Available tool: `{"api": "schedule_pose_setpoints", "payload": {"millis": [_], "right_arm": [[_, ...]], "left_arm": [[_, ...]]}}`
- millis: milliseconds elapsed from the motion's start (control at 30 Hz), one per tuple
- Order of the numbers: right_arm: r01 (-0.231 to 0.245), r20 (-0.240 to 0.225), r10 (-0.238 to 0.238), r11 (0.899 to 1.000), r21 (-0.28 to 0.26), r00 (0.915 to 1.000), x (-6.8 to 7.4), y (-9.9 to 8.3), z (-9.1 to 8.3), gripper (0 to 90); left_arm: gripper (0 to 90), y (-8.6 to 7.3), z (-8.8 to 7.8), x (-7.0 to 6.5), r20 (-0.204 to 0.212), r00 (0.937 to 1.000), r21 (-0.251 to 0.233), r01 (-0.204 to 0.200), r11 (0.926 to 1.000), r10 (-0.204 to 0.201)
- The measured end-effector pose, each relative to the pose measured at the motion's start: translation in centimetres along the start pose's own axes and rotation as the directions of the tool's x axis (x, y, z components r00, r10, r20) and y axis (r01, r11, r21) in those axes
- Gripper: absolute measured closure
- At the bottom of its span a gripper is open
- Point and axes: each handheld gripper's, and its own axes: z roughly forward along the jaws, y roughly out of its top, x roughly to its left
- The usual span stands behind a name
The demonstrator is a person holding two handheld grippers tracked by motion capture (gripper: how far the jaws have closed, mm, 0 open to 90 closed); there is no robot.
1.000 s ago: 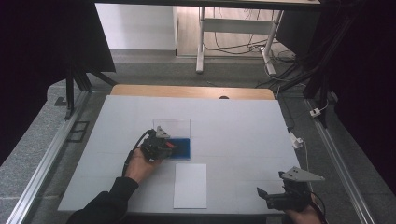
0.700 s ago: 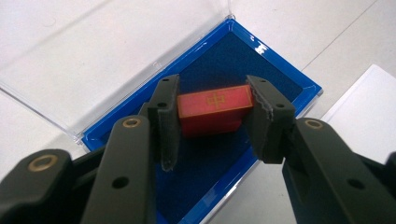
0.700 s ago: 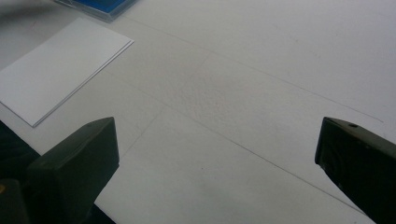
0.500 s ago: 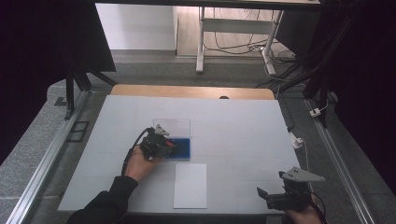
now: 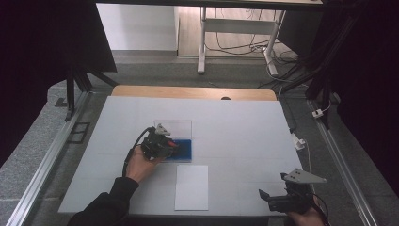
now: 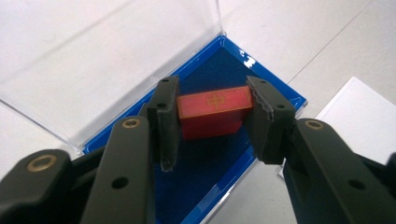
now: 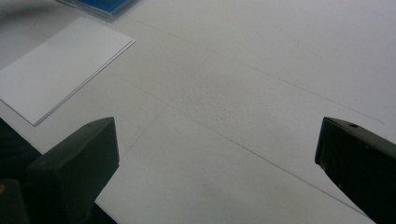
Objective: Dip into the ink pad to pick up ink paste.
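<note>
Left gripper view: left gripper (image 6: 212, 123) clamped on red block (image 6: 214, 110), held between its jaws just above the blue-lined case (image 6: 280, 88); clear lid (image 6: 116, 60) beyond. Step judged: gripping. Next: lift straight. Right gripper (image 7: 215, 154) apart, idle.

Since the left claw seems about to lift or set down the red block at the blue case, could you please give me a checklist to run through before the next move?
1. Left claw shut on the red block, pads on both ends: ok.
2. Block sits level between the pads: ok.
3. Block over the blue-lined case tray: ok.
4. Clear lid swung open, out of the way: ok.
5. Block resting on the lining or lifted off it: cannot tell.
6. Right claw open, holding nothing, over bare table away from the case, with the white sheet between: ok.
</note>
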Motion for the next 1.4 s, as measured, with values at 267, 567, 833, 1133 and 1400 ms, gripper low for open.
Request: {"api": "schedule_pose_setpoints", "payload": {"millis": [267,567,833,1133,1400], "right_arm": [[0.000,-0.001,0.000,1.000,0.000,1.0000,0.0,0.0,0.0,0.0],[0.000,-0.001,0.000,1.000,0.000,1.0000,0.0,0.0,0.0,0.0],[0.000,-0.002,0.000,1.000,0.000,1.0000,0.0,0.0,0.0,0.0],[-0.004,-0.004,0.004,1.000,-0.001,1.0000,-0.1,0.0,0.0,0.0],[-0.004,-0.002,0.004,1.000,-0.006,1.0000,-0.1,0.0,0.0,0.0]], "left_arm": [[57.8,0.1,-0.8,-0.2,-0.005,1.0000,-0.005,-0.002,1.0000,0.002],[57.8,0.2,-2.1,-0.2,0.009,0.9999,-0.026,0.007,0.9996,-0.007],[57.8,0.3,-3.1,-0.6,0.026,0.9996,-0.030,0.007,0.9995,-0.006],[57.7,0.5,-4.3,-1.7,0.044,0.9990,-0.041,-0.006,0.9991,0.008],[57.6,0.4,-5.0,-2.9,0.066,0.9975,-0.040,-0.025,0.9989,0.028]]}}
